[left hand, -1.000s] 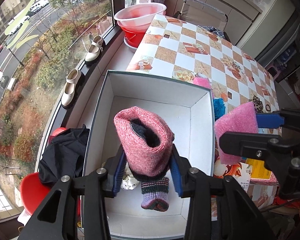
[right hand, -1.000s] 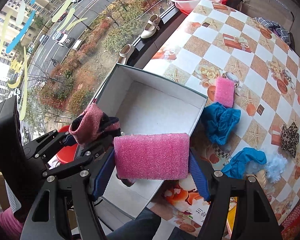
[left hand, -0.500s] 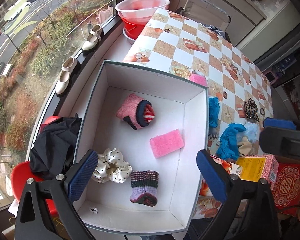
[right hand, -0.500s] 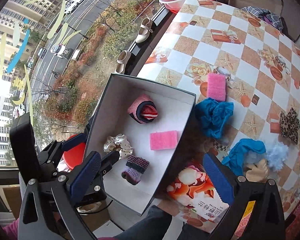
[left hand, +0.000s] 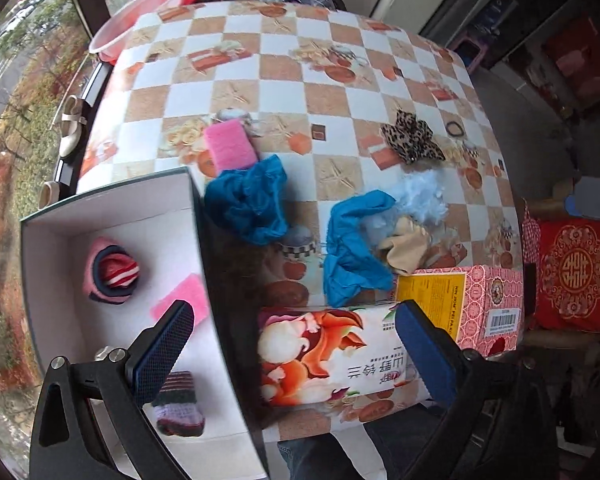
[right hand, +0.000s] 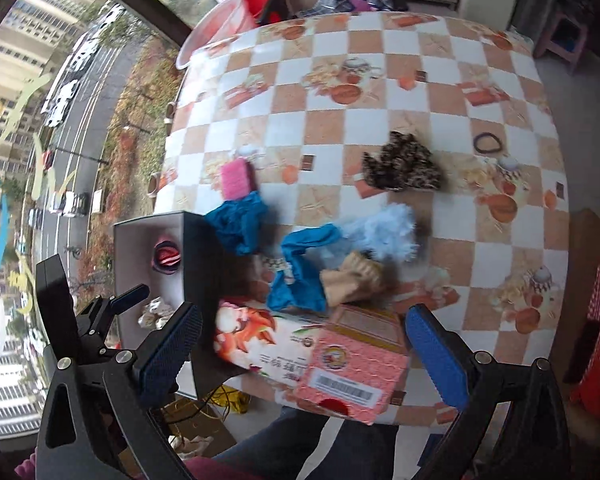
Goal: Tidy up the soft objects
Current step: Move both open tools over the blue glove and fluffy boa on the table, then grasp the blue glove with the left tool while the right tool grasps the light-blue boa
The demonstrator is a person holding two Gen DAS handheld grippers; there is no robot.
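Blue crumpled cloths (left hand: pixel 247 199) beside the white open box (left hand: pixel 112 208) look limp and light (pinch a bunched fold). Both tongs, left gripper (left hand: pixel 296 344) and right gripper (right hand: pixel 308 350), have just sprung wide and hold nothing.

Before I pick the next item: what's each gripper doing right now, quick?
Left gripper: open, holding nothing, jaws just opened.
Right gripper: open, holding nothing, jaws just opened.
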